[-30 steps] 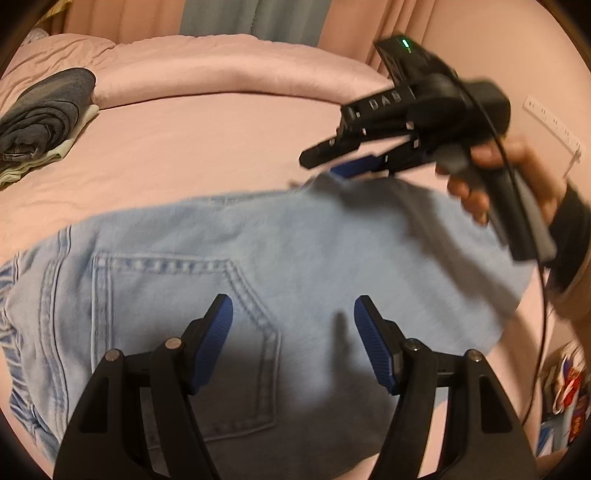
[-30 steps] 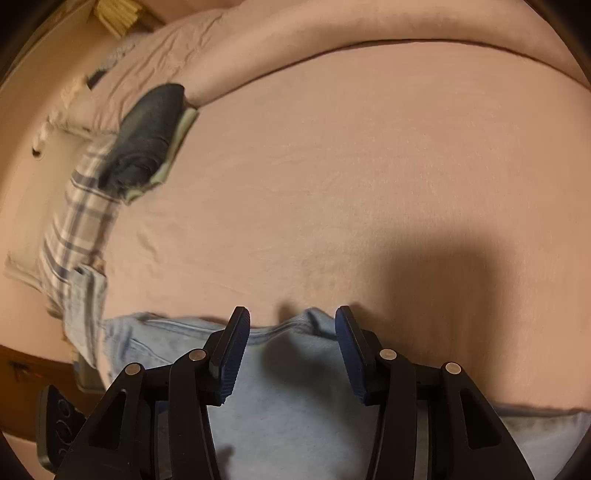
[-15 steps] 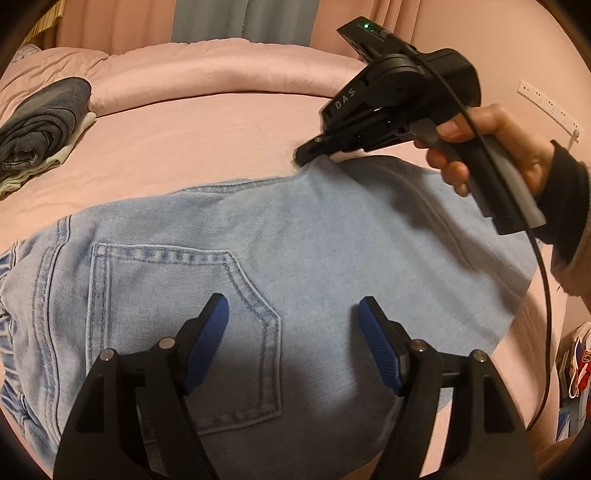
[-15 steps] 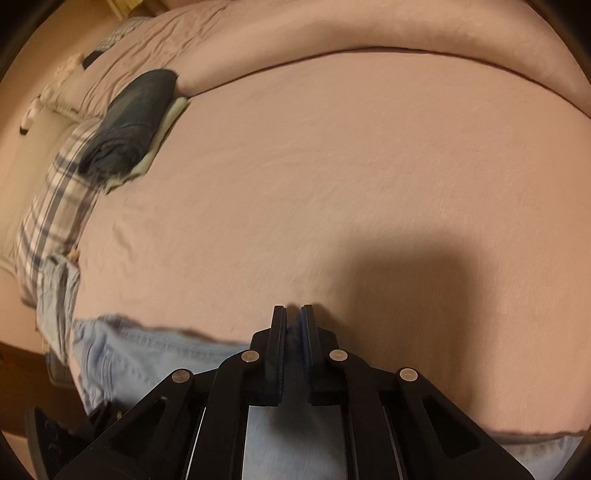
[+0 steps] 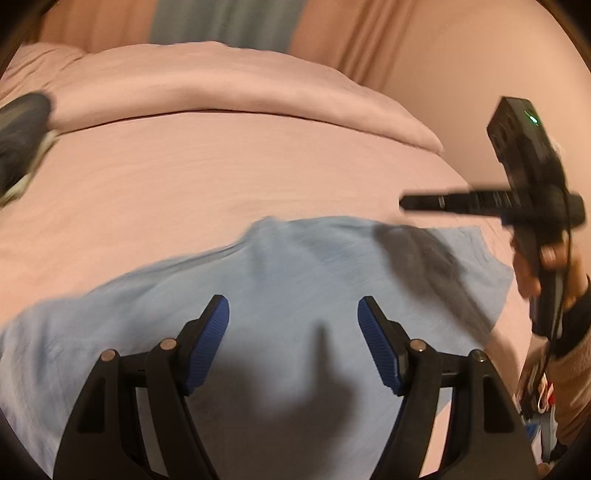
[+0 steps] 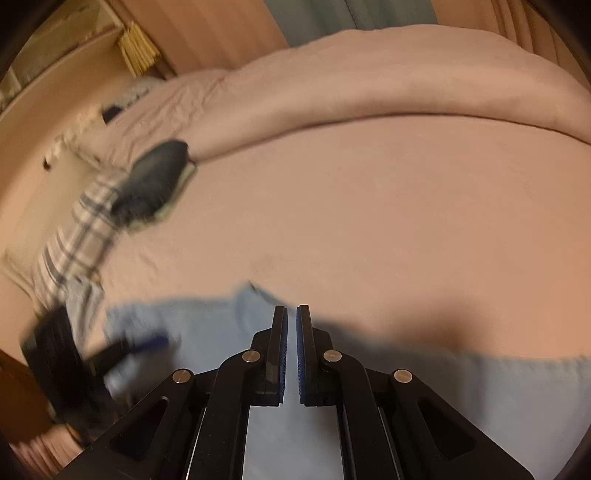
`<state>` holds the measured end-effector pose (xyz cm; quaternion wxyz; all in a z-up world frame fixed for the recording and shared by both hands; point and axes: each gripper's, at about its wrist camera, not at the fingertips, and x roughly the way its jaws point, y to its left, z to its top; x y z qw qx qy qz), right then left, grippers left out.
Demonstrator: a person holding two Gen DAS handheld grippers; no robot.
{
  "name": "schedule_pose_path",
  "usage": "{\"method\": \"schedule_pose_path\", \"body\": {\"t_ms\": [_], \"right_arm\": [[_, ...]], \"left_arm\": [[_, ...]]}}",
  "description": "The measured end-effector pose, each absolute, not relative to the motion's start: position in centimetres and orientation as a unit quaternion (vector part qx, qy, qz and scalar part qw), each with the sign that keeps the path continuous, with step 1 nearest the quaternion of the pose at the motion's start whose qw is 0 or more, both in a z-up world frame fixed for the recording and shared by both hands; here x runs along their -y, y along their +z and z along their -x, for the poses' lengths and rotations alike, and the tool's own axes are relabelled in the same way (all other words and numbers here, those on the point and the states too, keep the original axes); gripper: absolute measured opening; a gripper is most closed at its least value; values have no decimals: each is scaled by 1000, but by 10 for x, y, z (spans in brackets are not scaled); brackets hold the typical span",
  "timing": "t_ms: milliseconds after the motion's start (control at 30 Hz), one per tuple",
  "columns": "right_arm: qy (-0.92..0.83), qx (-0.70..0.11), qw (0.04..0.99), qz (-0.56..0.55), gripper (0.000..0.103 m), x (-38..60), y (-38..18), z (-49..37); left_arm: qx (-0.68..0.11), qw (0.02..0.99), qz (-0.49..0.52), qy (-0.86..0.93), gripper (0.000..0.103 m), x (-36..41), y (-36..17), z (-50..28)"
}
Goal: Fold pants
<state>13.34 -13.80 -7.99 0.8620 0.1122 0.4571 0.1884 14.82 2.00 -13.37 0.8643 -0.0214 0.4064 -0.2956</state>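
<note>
mid-fold: jeans point(image 5: 295, 295) flat on bed point(image 5: 240, 177); left hand-held gripper point(image 5: 293, 332) apart, right hand-held gripper point(image 6: 291, 354) together, empty; next, grip an edge.

A pink bed point(image 5: 207, 184) filled both views, with a pink duvet point(image 5: 207, 85) rolled up along its far side. A dark folded garment point(image 6: 155, 181) lay on a pale one near the bed's edge, touching a plaid cloth point(image 6: 81, 236) beside it. Pink curtains point(image 5: 354, 40) flanked a grey-blue curtain point(image 5: 225, 22) behind the bed.
</note>
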Motion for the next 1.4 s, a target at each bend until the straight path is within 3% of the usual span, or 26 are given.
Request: {"method": "schedule_pose_path", "body": {"t_ms": [133,267,300,633,700,767,800,900,1000,1133,1400], "right_arm": [[180,-470,859,-94,2,142,-101,-130],[139,-498,852,-84,1,148,-138,-153],[141,-498,849,-107,1,154,-148,-159],[90,-418,876,-224,0,233,-128,-135],[64,-405,879,-243,11,267,-121,-114],[18,-396,882,-255,54,300,-119,-94],[-10,-388,882,-268,60,320,-119,-80],[-57,-366,872,-320,62,375,-119,-37],[-85,-349,859,-365,62,408,-125,9],[-62,-339,835,-429,62,417,-145,59],[4,-329,812,-482,62,391,-173,49]], "left_arm": [[-401,849,29,-343,72,26,-128,-172],[-469,839,-20,-277,67,62,-167,-222],[-466,843,-19,-267,69,64,-171,-228],[-444,864,-21,-238,67,54,-153,-232],[-439,864,-27,-245,67,44,-154,-222],[-434,866,-46,-245,67,38,-155,-210],[-433,866,-52,-243,68,34,-157,-208],[-442,863,-50,-240,67,18,-169,-198],[-436,866,-32,-242,58,2,-170,-190],[-443,869,-22,-221,56,-19,-170,-180],[-446,873,-45,-195,58,-16,-170,-168]]}}
